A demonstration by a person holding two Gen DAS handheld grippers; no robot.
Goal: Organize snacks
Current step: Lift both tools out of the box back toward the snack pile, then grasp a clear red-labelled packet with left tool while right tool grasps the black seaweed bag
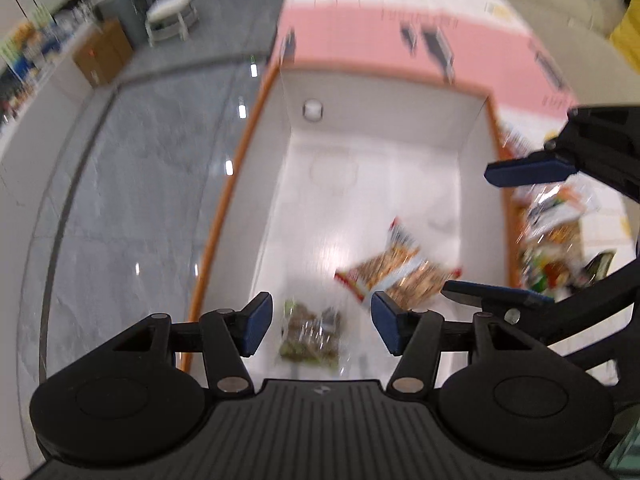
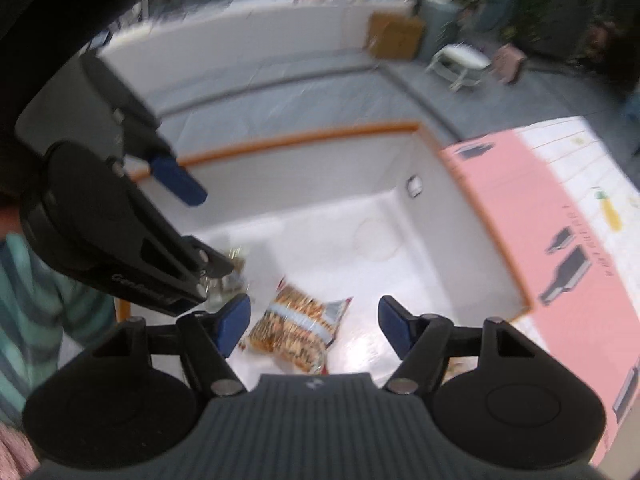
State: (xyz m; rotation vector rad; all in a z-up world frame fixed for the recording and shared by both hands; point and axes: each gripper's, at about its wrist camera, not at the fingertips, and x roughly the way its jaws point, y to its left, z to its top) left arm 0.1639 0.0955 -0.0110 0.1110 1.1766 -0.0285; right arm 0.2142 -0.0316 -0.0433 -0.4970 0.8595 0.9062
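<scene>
A white box with an orange rim (image 1: 232, 184) (image 2: 300, 140) holds two snack bags. The orange-and-red bag (image 1: 394, 276) (image 2: 296, 328) lies on the box floor. A clear bag of green-brown snacks (image 1: 310, 334) lies near it; in the right wrist view that bag (image 2: 234, 276) is mostly hidden by the left gripper. My left gripper (image 1: 322, 324) (image 2: 200, 224) hangs open above the green-brown bag with nothing between its pads. Over the orange bag my right gripper (image 2: 314, 324) (image 1: 516, 232) also stands open and holds nothing.
A pink flap (image 1: 380, 40) (image 2: 560, 240) folds out from the box's far side. Several more snack packets (image 1: 556, 248) are heaped just outside the right wall. Grey marble floor (image 1: 140, 200), a white stool (image 1: 170, 16) and a cardboard carton (image 1: 102, 52) lie beyond. A striped sleeve (image 2: 28, 312) shows at left.
</scene>
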